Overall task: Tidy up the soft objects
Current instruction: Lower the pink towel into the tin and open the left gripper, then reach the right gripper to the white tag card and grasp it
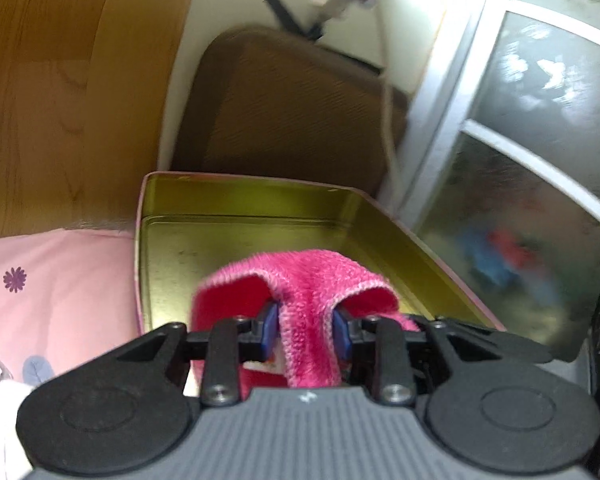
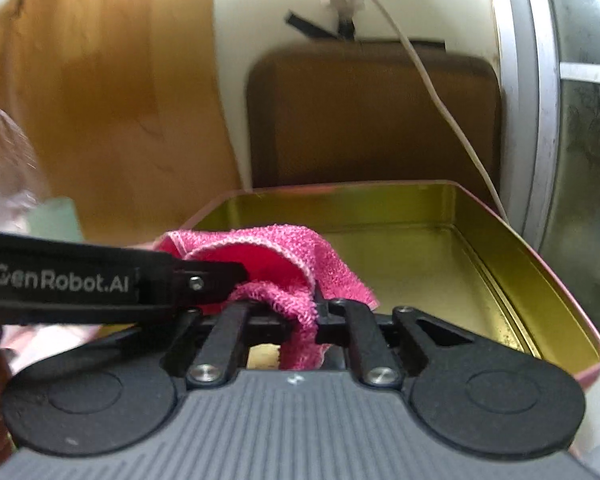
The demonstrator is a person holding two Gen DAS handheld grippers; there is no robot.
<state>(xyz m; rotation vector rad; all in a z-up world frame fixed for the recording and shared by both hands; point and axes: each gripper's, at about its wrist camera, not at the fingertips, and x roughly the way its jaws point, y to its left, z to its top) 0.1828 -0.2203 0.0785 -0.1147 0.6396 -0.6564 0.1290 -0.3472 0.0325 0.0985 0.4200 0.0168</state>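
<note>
We read "GenRobot.AI" on the left gripper (image 2: pixel 204 280) w/ its arm crossing the right view. Gold tin (image 1: pixel 260 200), pink outside, bare inside. L gripper and right gripper (image 2: pixel 302 320) both clamped tight on the pink cloth (image 1: pixel 312 276), held just above tin's near edge.

- One pink cloth (image 1: pixel 312 276) is hanging over the tin.
- One gold tin (image 1: pixel 236 200) is sitting open.
- Two hand-held grippers, left (image 1: pixel 306 330) and right (image 2: pixel 302 314), are pinching the cloth.
- One brown cushion (image 1: pixel 292 108) is leaning behind.
</note>
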